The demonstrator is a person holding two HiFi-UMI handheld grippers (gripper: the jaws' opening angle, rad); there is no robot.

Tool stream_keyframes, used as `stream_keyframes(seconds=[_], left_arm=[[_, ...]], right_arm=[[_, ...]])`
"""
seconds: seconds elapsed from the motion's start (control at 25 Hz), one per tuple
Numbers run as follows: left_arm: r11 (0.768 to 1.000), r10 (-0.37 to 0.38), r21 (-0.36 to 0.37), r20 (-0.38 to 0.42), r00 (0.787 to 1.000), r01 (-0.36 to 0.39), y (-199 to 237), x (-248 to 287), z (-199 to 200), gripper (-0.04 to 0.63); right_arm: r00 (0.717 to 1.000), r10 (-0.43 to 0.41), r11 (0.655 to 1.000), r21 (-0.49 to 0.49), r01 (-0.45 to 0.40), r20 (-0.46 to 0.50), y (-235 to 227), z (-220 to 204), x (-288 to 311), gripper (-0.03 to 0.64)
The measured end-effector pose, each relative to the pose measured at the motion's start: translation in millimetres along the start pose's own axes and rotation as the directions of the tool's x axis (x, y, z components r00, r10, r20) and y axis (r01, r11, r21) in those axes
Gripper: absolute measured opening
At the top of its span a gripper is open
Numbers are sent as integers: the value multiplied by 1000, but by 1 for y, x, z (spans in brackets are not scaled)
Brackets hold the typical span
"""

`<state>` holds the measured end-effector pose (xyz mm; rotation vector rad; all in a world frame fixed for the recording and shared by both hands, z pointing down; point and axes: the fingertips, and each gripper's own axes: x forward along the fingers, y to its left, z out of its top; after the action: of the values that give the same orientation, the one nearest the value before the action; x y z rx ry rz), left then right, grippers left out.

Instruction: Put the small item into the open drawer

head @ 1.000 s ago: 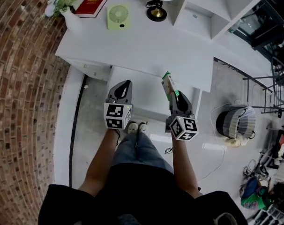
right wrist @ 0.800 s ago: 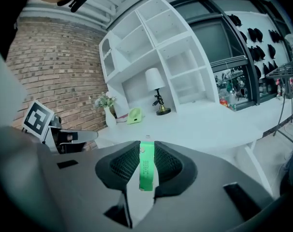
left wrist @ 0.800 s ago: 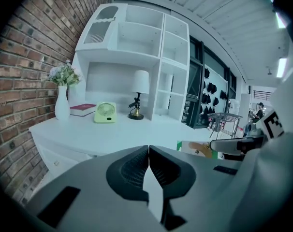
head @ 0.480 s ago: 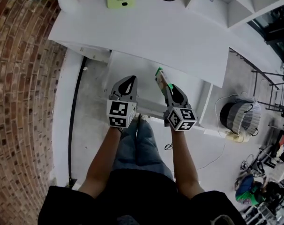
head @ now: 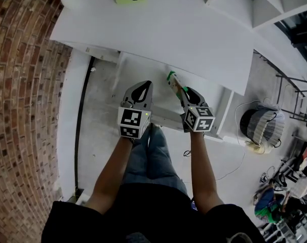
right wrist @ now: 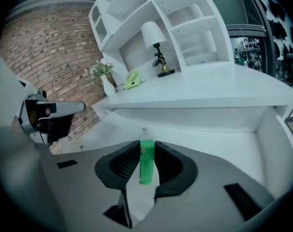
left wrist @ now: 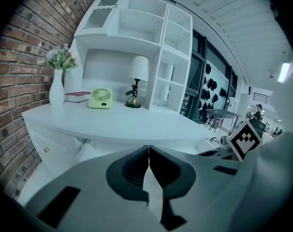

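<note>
Placing step: small green item (head: 173, 80) is over the open drawer (head: 153, 72).
The right gripper (head: 186, 91) has the item between its jaws, which are opening; it points to 11 o'clock. The left gripper (head: 142, 87) is closed on nothing. Next, I think: lower it and release it inside the drawer.

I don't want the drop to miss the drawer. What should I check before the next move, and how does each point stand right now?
1. Grip: green item clamped in the right gripper: ok.
2. Drawer open under the desktop: ok.
3. Item over the drawer's inside, not its front edge: ok, judging by the head view.
4. Drawer floor ahead bare: ok, as far as it shows.
5. Left gripper shut, empty, off to the side of the item: ok.
6. Height of the item above the drawer floor: cannot tell.
</note>
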<state>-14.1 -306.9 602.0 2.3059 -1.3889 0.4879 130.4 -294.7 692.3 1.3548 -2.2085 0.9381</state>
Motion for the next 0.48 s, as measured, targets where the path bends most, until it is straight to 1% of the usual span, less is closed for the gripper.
stream_keyframes(seconds=[0.16,0.24,0.36,0.48], left_arm=[[1000,-4,-4,-4,1000,4,-1,3,3,24],[1000,-4,-5,-5,1000,4,-1,4,2,25],[1000,-3,-2,-8,1000,3,-2,6,1,25],[1000,-4,-3,-14,1000,4,-3,6,-1,25]], right_arm=[[994,-51,993,-108,40,-101,-10,-11,6,104],[989,-72,988,-143,54,-128,-12,-15,8,104],[989,-68,988,-147,48,-135,-14,-16,11,103],[989,-26,993,-116,9,-147,-11,-20,13,89]])
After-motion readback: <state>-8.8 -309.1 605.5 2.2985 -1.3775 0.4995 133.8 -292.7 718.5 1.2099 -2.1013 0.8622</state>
